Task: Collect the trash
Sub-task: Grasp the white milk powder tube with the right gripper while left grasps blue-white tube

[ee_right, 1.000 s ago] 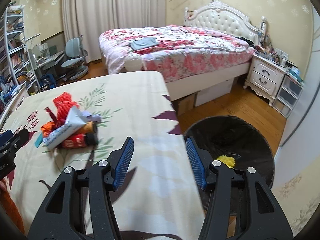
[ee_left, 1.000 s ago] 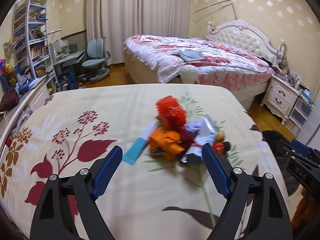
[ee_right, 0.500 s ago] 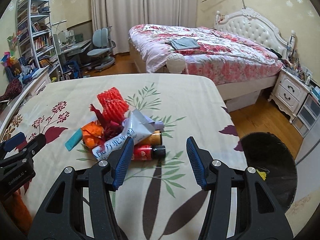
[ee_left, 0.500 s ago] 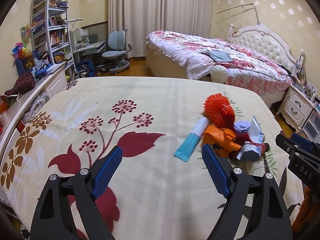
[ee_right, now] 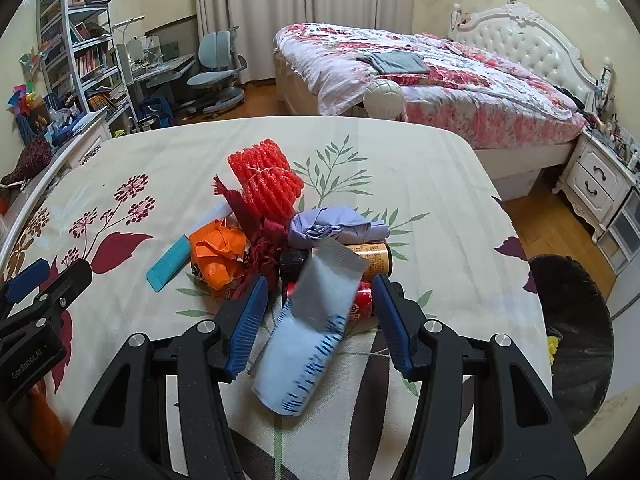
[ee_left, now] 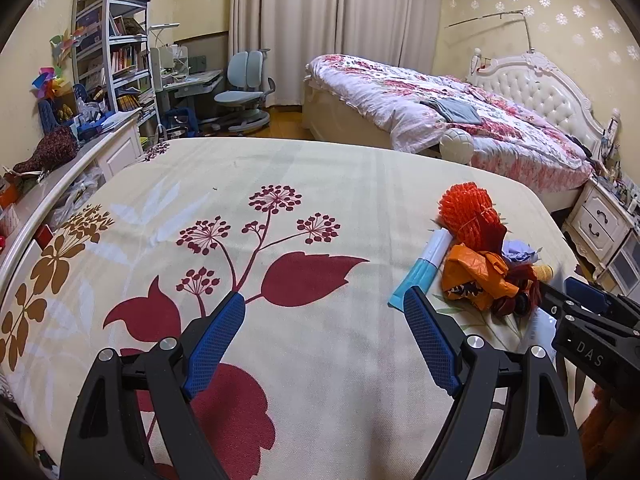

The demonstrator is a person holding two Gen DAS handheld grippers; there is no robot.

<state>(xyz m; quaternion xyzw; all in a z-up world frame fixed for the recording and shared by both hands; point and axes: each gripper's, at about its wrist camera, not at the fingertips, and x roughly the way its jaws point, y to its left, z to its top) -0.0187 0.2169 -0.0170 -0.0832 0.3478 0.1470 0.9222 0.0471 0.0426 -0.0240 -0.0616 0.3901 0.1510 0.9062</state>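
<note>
The left gripper [ee_left: 324, 306] is wide open over bare cloth, and the right gripper [ee_right: 318, 294], also wide open, sits around the soft, pale blue tube [ee_right: 308, 328] in the crinkly trash pile [ee_right: 256, 220], so I think squeezing comes next, then the round black bin [ee_right: 576, 320].

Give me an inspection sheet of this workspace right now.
Surface: floral bedspread.
Job's things: trash pile, namely red foam net, orange wrapper, teal tube, purple cloth, two cans, pale blue tube; black bin on the floor.
Clutter: nothing seen.
Grippers: left gripper open over bare cloth; right gripper, jaws open either side of the pale blue tube.
Cables: nothing seen.
Surroundings: bed, bookshelf, desk chair.
</note>
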